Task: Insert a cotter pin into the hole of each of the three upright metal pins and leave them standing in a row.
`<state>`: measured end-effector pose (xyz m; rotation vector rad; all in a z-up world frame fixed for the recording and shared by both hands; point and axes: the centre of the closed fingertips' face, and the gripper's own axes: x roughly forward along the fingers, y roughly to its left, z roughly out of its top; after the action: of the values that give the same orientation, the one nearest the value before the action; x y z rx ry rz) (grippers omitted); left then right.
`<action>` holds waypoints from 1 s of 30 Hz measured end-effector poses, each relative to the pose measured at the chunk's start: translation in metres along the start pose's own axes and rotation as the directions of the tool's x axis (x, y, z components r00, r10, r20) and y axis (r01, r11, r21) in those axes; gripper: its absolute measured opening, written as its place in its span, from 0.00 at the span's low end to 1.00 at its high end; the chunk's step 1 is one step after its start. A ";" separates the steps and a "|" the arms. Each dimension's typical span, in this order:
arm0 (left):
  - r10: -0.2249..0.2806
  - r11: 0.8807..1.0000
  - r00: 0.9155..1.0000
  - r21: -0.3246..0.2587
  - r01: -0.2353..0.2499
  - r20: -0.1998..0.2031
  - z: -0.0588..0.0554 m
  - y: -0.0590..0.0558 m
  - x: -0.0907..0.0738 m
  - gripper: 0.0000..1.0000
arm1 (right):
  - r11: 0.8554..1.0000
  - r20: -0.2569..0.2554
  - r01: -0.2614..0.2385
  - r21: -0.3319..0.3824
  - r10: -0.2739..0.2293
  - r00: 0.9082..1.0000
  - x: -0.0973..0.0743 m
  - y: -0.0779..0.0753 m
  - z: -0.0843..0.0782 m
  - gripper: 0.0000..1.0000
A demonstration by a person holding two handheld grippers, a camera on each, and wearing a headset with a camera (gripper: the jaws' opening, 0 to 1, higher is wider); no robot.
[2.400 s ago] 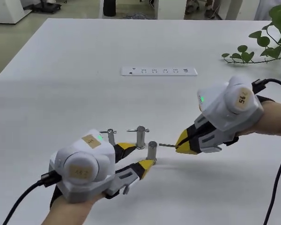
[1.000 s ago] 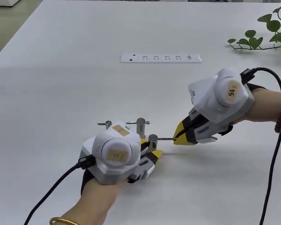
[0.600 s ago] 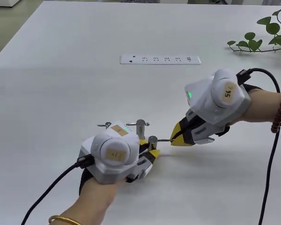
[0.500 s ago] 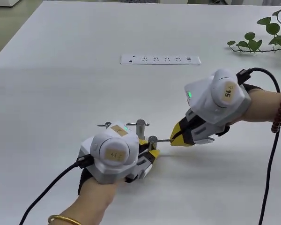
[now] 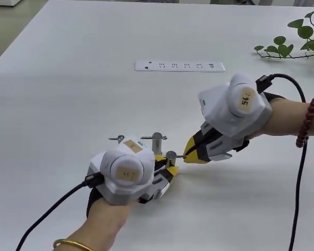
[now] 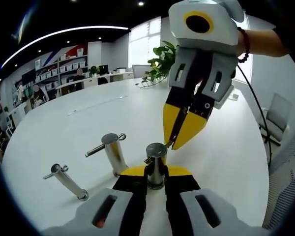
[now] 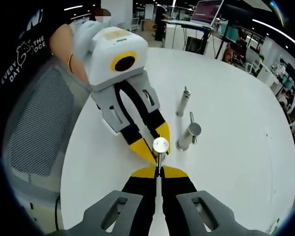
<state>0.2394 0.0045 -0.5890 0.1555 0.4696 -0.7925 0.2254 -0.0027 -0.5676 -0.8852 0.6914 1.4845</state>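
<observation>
The left pin (image 6: 69, 181) and middle pin (image 6: 114, 153) stand whole in the left gripper view, with fitted cotter pins (image 6: 92, 151); in the head view the left gripper (image 5: 166, 165) hides their bases. It clamps the third pin (image 6: 156, 166). The right gripper (image 5: 187, 155) pinches a loose cotter pin (image 7: 158, 160) at that pin's top; a power strip (image 5: 179, 66) and a plant (image 5: 295, 42) lie well beyond

A long white plastic power strip (image 5: 179, 66) lies flat at upper centre on the wide white tabletop (image 5: 68, 94). A green leafy trailing plant (image 5: 295, 39) sits at upper right.
</observation>
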 end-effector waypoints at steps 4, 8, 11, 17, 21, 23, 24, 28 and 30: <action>0.001 1.000 1.000 -0.004 -0.001 0.002 0.000 0.000 0.000 0.10 | 1.000 0.001 0.001 0.024 -0.001 1.000 0.001 -0.001 0.001 0.00; 0.017 1.000 1.000 -0.015 -0.017 0.007 0.000 0.000 0.000 0.10 | 0.999 0.003 0.008 0.052 -0.008 1.000 0.002 -0.001 0.002 0.00; 0.037 0.999 0.999 -0.030 -0.036 0.012 -0.001 0.001 0.000 0.10 | 0.998 0.004 0.009 0.067 -0.010 1.000 0.003 0.000 0.003 0.00; 0.044 0.998 0.999 -0.038 -0.044 0.014 -0.002 0.001 0.001 0.10 | 0.995 0.018 0.017 0.095 -0.019 1.000 0.007 -0.002 0.005 0.00; 0.048 0.998 0.999 -0.039 -0.047 0.014 -0.002 0.001 0.001 0.10 | 0.994 0.028 0.022 0.111 -0.026 0.999 0.009 -0.004 0.007 0.00; 0.048 0.998 0.999 -0.038 -0.047 0.015 -0.002 0.001 0.001 0.10 | 0.993 0.036 0.027 0.116 -0.032 0.999 0.009 -0.004 0.008 0.00; 0.048 0.998 0.999 -0.039 -0.047 0.015 -0.002 0.001 0.001 0.10 | 0.993 0.036 0.028 0.116 -0.032 0.999 0.009 -0.004 0.008 0.00; 0.046 0.998 0.999 -0.040 -0.046 0.015 -0.002 0.001 0.001 0.10 | 0.992 0.044 0.024 0.121 -0.029 0.999 0.009 -0.001 0.009 0.07; 0.045 0.998 0.999 -0.040 -0.045 0.015 -0.002 0.001 0.001 0.10 | 0.990 0.044 0.026 0.139 -0.033 0.998 0.008 0.000 0.008 0.11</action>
<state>0.2399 0.0048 -0.5914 0.1220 0.4648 -0.7395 0.2247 0.0079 -0.5698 -0.7494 0.7351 1.4084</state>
